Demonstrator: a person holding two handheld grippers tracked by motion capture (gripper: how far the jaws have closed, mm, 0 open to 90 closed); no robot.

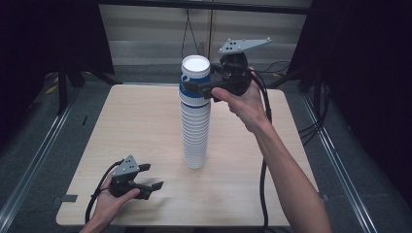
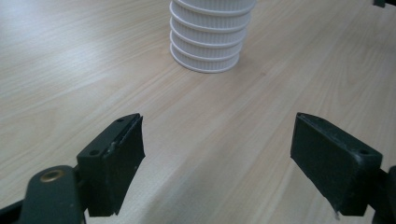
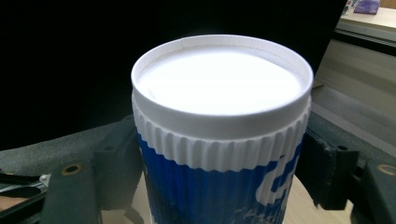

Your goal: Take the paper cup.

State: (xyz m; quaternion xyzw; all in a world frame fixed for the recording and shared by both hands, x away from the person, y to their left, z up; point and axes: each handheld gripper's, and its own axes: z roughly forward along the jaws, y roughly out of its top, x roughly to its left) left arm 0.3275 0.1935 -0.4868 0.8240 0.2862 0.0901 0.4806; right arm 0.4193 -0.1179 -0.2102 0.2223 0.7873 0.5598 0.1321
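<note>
A tall stack of upside-down white ribbed paper cups (image 1: pixel 196 131) stands in the middle of the wooden table (image 1: pixel 141 126). The top cup (image 1: pixel 195 77) is blue and white, bottom up. My right gripper (image 1: pixel 197 89), held high by the person's right hand, is shut on that top cup; in the right gripper view the cup (image 3: pixel 219 135) sits between both jaws. My left gripper (image 1: pixel 150 177) rests open near the table's front left, nothing between its jaws. In the left gripper view the stack's base (image 2: pixel 208 35) lies ahead of the open gripper (image 2: pixel 217 151).
Dark floor and metal rails (image 1: pixel 34 165) surround the table. Cables (image 1: pixel 265 194) trail from both grippers. Bare wood lies to the left and right of the stack.
</note>
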